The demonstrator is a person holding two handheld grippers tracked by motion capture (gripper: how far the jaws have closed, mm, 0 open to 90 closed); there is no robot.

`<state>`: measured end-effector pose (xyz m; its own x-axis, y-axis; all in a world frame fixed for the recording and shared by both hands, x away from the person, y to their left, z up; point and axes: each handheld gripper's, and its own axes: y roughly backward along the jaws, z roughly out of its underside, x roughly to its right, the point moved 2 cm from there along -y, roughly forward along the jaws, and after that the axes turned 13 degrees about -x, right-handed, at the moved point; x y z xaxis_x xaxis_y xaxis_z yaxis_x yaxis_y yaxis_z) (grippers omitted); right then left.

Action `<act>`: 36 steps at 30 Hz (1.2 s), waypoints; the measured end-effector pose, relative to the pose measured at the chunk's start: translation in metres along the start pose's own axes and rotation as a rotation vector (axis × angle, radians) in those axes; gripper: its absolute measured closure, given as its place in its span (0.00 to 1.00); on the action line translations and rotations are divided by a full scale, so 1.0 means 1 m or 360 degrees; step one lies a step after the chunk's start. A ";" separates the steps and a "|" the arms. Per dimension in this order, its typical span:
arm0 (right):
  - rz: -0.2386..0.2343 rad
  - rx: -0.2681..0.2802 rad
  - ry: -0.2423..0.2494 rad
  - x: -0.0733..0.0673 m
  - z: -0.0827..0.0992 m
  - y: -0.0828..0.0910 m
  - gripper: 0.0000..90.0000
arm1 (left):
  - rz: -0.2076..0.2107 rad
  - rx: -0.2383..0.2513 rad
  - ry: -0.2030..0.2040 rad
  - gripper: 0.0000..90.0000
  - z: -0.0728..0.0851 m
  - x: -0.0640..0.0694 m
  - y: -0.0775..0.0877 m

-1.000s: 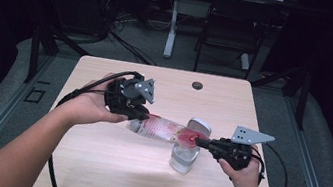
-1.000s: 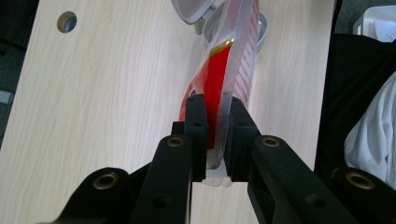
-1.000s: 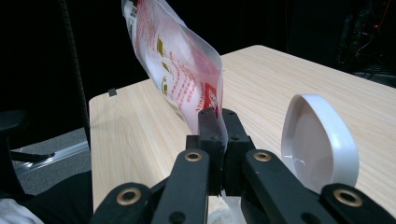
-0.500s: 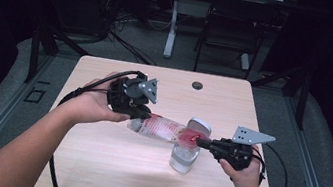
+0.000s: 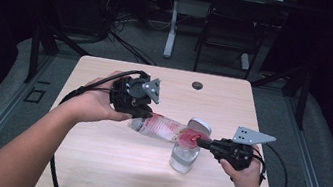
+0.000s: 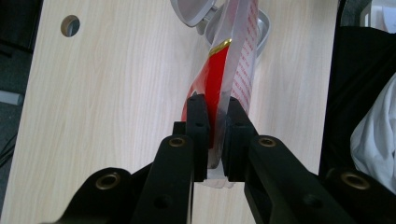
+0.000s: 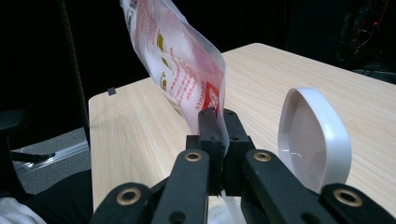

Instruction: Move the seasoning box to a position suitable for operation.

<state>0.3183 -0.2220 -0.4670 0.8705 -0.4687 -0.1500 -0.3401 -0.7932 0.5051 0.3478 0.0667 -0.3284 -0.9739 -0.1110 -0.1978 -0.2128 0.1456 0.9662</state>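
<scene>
A clear and red plastic pouch [image 5: 161, 127] with white contents is stretched in the air between my two grippers. My left gripper [image 5: 143, 116] is shut on its left end; in the left gripper view the jaws [image 6: 215, 105] pinch the pouch [image 6: 229, 70] flat. My right gripper [image 5: 200, 142] is shut on the pouch's red right end, which hangs over a clear jar [image 5: 182, 157] standing on the table. The jar's white flip lid [image 5: 200, 125] stands open. In the right gripper view the pouch [image 7: 177, 60] rises from the shut jaws [image 7: 217, 116], with the lid [image 7: 313, 140] just to their right.
The light wooden table [image 5: 92, 163] has a round cable hole [image 5: 197, 85] near its far edge. Cables trail from both grippers over the table's edges. A chair [image 5: 230, 28] and desk legs stand on the floor beyond the table.
</scene>
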 end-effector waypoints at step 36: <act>0.0009 -0.0025 -0.0006 0.004 0.004 0.002 1.00 | -0.0094 -0.0097 -0.0075 0.94 -0.017 0.006 0.007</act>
<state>0.3196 -0.2271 -0.4697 0.8671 -0.4749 -0.1502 -0.3395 -0.7842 0.5194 0.3413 0.0501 -0.3203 -0.9628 -0.0709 -0.2608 -0.2661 0.0798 0.9606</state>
